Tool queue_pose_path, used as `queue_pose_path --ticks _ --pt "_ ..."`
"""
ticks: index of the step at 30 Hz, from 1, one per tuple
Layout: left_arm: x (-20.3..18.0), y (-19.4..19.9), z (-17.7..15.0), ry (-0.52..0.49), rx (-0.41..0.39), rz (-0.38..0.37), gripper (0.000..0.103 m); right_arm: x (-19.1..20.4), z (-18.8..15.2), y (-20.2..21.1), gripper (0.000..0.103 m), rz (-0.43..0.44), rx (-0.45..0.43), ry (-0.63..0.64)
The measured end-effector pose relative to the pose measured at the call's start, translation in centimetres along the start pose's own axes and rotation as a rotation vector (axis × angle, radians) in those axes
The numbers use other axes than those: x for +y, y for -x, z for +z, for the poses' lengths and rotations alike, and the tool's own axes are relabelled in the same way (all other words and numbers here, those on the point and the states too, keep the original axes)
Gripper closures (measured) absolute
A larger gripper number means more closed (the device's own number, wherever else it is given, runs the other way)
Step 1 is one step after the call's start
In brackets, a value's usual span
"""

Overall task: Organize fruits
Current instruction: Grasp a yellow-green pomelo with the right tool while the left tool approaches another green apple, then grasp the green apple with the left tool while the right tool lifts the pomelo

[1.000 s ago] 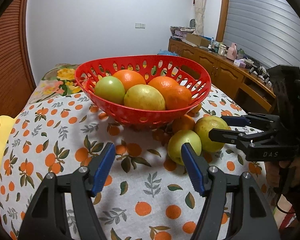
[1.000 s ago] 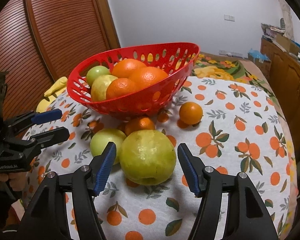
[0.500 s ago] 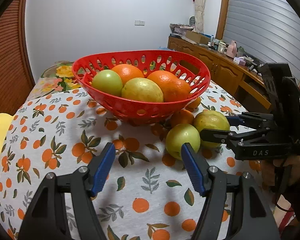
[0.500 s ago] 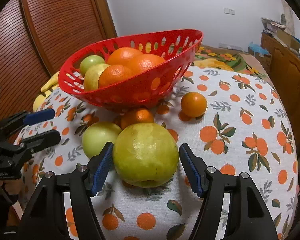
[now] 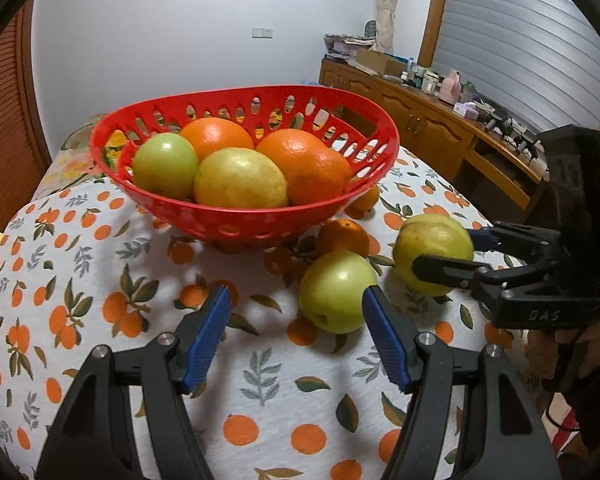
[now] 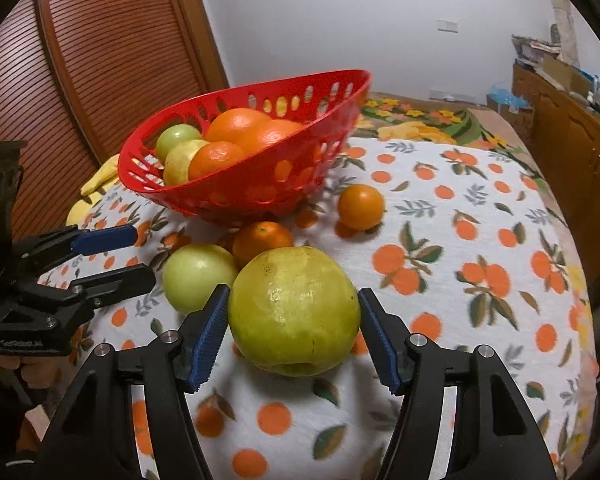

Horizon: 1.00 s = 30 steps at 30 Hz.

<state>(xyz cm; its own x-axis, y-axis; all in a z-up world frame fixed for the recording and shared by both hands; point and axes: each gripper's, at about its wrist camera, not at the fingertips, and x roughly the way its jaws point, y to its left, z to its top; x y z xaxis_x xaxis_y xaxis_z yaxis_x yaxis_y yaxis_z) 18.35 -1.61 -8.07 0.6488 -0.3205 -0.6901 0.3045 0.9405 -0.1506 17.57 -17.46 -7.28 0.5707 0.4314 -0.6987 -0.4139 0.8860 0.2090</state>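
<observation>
The big yellow-green fruit (image 6: 294,312) sits on the orange-print tablecloth (image 6: 480,272) in front of the red basket (image 6: 260,184), between the right gripper (image 6: 292,330)'s spread blue pads, which flank it without clearly clamping. It looks heavy, firm and smooth-skinned, best squeezed across its widest middle. The left gripper (image 5: 296,336) hangs open just beside the smaller green fruit (image 5: 337,292), with wooden cabinets (image 5: 440,136) beyond the basket.
</observation>
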Motion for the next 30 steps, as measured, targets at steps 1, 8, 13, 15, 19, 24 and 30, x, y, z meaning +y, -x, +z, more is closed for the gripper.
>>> queue_pose_path --ticks 1,8,13,15,19,24,30 --pt "-0.1 -0.1 0.0 -0.001 0.002 -0.006 0.035 -0.2 -0.1 0.2 0.038 -0.005 -0.001 0.000" --pt "-1.3 -1.0 0.6 -0.017 0.022 -0.022 0.035 -1.2 -1.0 0.9 0.038 -0.038 -0.002 -0.002" --pt "-1.5 -2.2 0.9 -0.011 0.056 -0.037 0.035 -1.7 -1.4 0.8 0.038 -0.045 -0.001 -0.007" --pt "-1.5 -2.5 0.9 -0.003 0.066 -0.042 0.035 -1.7 -1.4 0.6 0.038 -0.042 0.001 -0.010" --pt "-1.6 -3.1 1.1 -0.001 0.077 -0.046 0.035 -1.7 -1.5 0.5 0.038 -0.041 -0.001 -0.008" --pt "-1.8 -4.0 1.2 -0.001 0.096 -0.047 0.035 -1.7 -1.4 0.6 0.037 -0.043 -0.004 -0.004" --pt "-1.9 -4.8 0.9 -0.006 0.111 -0.047 0.036 -1.7 -1.4 0.6 0.037 -0.043 -0.005 -0.003"
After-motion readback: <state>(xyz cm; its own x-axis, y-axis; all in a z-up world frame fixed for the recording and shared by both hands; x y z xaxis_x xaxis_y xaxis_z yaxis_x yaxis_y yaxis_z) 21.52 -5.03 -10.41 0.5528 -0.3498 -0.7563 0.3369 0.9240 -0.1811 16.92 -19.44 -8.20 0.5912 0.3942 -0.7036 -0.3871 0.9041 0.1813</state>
